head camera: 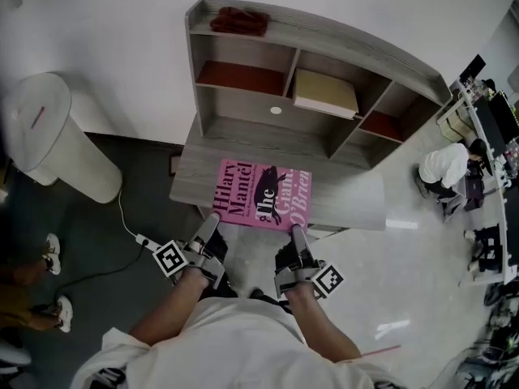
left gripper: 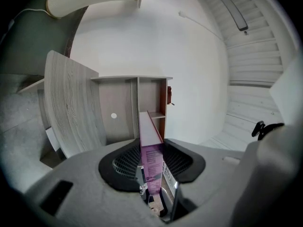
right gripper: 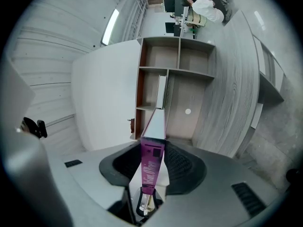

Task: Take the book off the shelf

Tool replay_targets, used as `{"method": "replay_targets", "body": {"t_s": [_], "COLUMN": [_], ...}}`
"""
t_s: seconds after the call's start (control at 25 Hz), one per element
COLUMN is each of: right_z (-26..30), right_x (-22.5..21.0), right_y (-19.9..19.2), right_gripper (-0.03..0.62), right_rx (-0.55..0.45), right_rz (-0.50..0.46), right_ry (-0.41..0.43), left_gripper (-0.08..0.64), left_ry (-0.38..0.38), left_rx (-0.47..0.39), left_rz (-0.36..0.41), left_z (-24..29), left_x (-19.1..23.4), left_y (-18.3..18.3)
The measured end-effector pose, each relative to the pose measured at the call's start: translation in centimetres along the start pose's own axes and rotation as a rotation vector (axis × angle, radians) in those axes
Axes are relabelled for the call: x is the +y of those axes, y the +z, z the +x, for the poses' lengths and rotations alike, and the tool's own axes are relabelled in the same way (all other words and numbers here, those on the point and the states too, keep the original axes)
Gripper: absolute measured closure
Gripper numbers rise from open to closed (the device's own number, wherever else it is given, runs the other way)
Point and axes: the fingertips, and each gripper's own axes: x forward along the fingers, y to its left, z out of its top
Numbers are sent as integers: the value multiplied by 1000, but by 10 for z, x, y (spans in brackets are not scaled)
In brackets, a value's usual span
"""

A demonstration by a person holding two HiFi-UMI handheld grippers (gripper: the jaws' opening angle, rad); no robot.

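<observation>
A pink book [head camera: 262, 194] with black lettering lies flat over the grey desk top [head camera: 195, 173] in front of the shelf unit [head camera: 316, 51]. My left gripper [head camera: 212, 221] is shut on the book's near left corner, and my right gripper [head camera: 297, 232] is shut on its near right corner. In the left gripper view the book [left gripper: 152, 162] runs edge-on between the jaws of the left gripper [left gripper: 154, 193] toward the shelf. In the right gripper view the pink spine [right gripper: 150, 167] stands clamped in the right gripper [right gripper: 147, 197].
A beige book [head camera: 324, 91] lies in the middle cubby and a red cloth [head camera: 241, 20] sits on top of the shelf. A white cylindrical bin [head camera: 49, 132] stands at left. A power strip [head camera: 146, 240] lies on the floor. A crouching person [head camera: 446, 164] is at right.
</observation>
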Motion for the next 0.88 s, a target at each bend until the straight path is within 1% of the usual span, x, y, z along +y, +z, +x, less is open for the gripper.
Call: {"method": "replay_targets", "body": {"t_s": [0.12, 0.32, 0.64, 0.88], "right_z": [-9, 5, 3, 4], "right_x": [1, 1, 6, 5], "right_y": [4, -3, -3, -2], "right_gripper": [440, 440, 440, 440], "right_rx": [10, 9, 4, -18], "right_rz": [-4, -11, 1, 16], "right_ry": [1, -4, -4, -10], "left_gripper": [407, 407, 407, 407], "left_ry": [-1, -2, 20, 34], "left_rx": [7, 14, 21, 39], "left_rz": [0, -11, -13, -20], "left_z": [-1, 3, 2, 4], "left_x": [-3, 5, 1, 3], "left_y": [-10, 6, 6, 5]}}
